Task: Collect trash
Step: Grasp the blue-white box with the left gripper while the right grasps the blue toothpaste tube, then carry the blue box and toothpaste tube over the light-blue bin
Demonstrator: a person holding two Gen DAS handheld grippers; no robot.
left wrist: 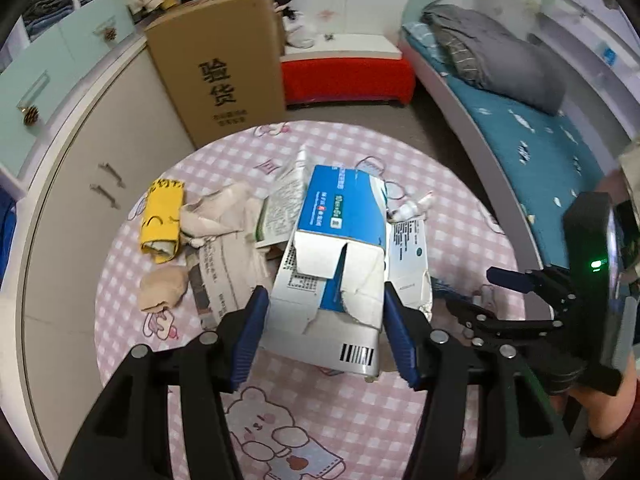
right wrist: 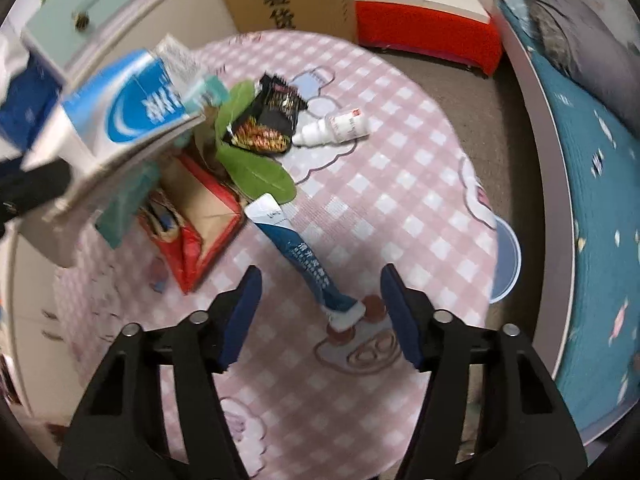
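Observation:
My left gripper (left wrist: 324, 320) is shut on a torn blue and white carton (left wrist: 336, 248) and holds it above the pink checked rug (left wrist: 320, 408). The same carton (right wrist: 120, 120) shows lifted at the left of the right wrist view. My right gripper (right wrist: 320, 312) is open, low over the rug, with a blue toothpaste tube (right wrist: 304, 256) lying between its fingers. Beyond it lie a green leaf (right wrist: 256, 172), a black snack wrapper (right wrist: 268, 120), a white bottle (right wrist: 336, 128) and a red box (right wrist: 196, 216). The right gripper also shows in the left wrist view (left wrist: 480, 296).
A yellow wrapper (left wrist: 160, 216), crumpled beige paper (left wrist: 216, 216) and newspaper (left wrist: 224, 276) lie left of the carton. A tall cardboard box (left wrist: 224, 64) and a red bench (left wrist: 344, 76) stand beyond the rug. A bed (left wrist: 540, 144) runs along the right, cabinets (left wrist: 80, 200) along the left.

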